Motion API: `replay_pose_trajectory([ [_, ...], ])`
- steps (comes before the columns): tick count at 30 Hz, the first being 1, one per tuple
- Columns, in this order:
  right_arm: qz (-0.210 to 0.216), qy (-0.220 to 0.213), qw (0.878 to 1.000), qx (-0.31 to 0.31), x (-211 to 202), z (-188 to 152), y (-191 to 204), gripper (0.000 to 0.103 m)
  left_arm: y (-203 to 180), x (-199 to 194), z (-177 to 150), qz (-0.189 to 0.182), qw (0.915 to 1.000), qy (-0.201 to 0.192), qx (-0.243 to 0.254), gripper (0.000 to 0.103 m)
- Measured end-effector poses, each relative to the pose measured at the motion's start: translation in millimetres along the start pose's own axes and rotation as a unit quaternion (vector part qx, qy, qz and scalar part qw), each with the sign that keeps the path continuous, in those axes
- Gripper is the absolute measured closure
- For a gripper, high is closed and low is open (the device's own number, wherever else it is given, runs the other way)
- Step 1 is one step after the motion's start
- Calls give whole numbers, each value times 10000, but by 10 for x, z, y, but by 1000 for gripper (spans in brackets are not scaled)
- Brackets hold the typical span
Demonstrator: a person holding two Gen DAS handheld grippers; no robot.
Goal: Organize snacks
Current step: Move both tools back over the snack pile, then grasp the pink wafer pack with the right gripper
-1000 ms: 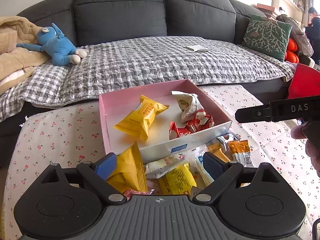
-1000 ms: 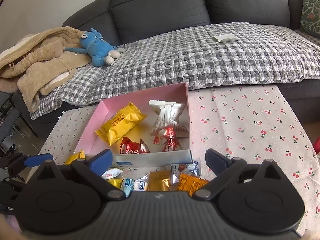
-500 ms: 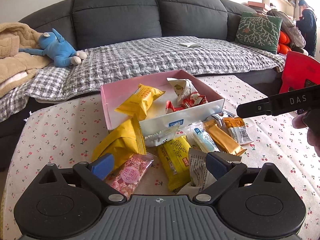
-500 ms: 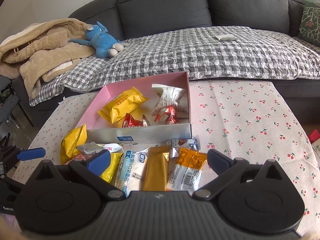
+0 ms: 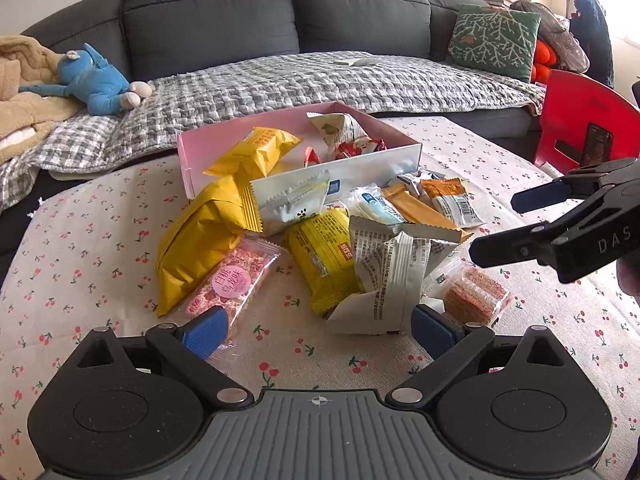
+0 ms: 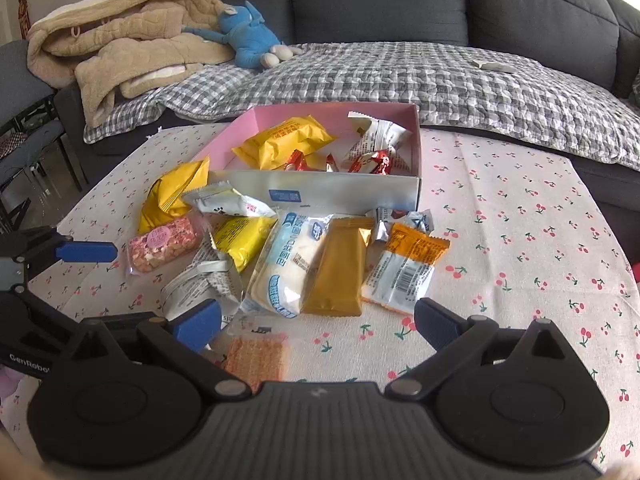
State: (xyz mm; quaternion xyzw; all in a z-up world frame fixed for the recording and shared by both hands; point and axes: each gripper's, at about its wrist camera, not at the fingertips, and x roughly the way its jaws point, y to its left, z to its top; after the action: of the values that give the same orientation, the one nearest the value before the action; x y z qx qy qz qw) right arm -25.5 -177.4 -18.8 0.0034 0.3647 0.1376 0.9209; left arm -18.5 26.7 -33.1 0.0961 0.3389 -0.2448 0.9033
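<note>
Since snacks [image 6: 320, 264] lie loose on the table [image 6: 520, 240] before the box [image 6: 340, 194]: you hover.
Left gripper [image 5: 320, 326]: fingers spread, empty.
Right gripper [image 6: 318, 320]: fingers spread, empty.

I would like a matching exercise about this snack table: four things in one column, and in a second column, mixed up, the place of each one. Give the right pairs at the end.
Things
1. red candies
2. gold packet
3. blue toy
4. round pink label

Places
A. on the sofa, beside the beige blanket
B. on the tablecloth, between the white and blue packet and the orange and white packet
C. on the pink snack bar
D. inside the pink box

Right pairs: 1-D, 2-B, 3-A, 4-C
</note>
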Motion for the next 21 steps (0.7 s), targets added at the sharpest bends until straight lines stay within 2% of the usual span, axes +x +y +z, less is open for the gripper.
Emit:
replay_pose_trajectory([
  [4,111,205,9995,-204,65,-106,89,1,-4,-7,5,-173,9998,-18,-57,4],
  [7,145,323,9987,-379,94,-143,137,8,-25,-8,18,-293,9995,-46,-72,4],
  [9,165,370,9982,-434,94,-160,151,16,-53,-6,24,-369,9993,-52,-52,5],
  [11,180,423,9978,-487,95,-159,160,30,-81,7,29,-413,9991,-47,-9,5],
  [15,254,516,9967,-580,95,-180,186,45,-120,48,47,-472,9989,-17,-34,6],
  [17,275,538,9959,-675,80,-184,213,60,-135,74,75,-509,9987,-43,-90,8],
  [19,263,587,9951,-752,84,-173,230,70,-161,104,99,-571,9983,-44,-103,12],
  [21,244,626,9949,-756,81,-158,223,71,-196,141,122,-624,9980,-16,-84,17],
])
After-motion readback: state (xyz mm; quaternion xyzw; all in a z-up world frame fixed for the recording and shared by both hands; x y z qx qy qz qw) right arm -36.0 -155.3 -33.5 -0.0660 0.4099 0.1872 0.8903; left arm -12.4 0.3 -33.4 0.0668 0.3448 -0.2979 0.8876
